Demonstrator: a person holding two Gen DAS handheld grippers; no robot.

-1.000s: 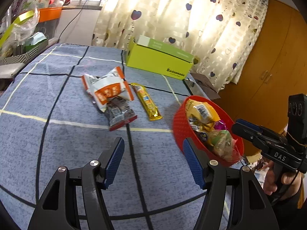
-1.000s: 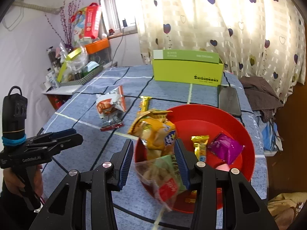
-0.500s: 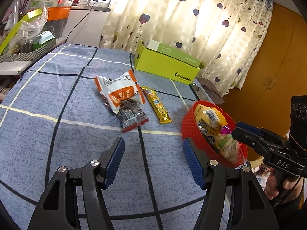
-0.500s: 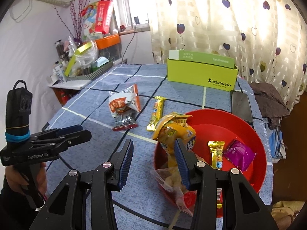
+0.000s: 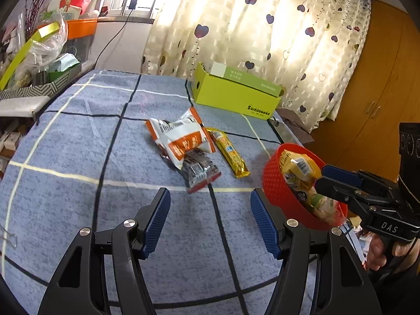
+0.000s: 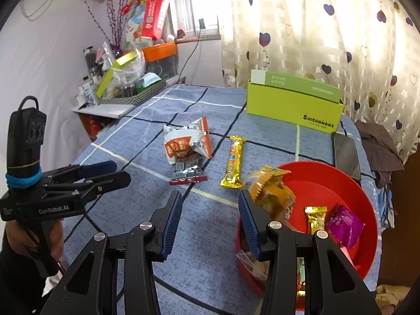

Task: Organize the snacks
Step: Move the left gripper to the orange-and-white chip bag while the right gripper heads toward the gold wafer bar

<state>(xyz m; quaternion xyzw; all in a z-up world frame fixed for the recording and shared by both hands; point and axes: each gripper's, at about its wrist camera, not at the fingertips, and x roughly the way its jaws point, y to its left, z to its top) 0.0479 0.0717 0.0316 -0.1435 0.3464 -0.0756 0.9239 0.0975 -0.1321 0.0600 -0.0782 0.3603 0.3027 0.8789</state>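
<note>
A red bowl at the table's right holds several snack packs, among them a yellow pack and a purple one. On the blue checked cloth lie an orange-and-white bag, a dark pack with a red edge and a gold bar. My left gripper is open and empty, short of the dark pack. My right gripper is open and empty, at the bowl's left rim.
A lime-green box stands at the far side of the table. A dark phone lies behind the bowl. A cluttered shelf stands to the left. A wooden wardrobe is on the right.
Both grippers have pulled back and leftward from the bowl. The right gripper, earlier over the bowl's snacks, now stands at its left rim. Both stayed open.
</note>
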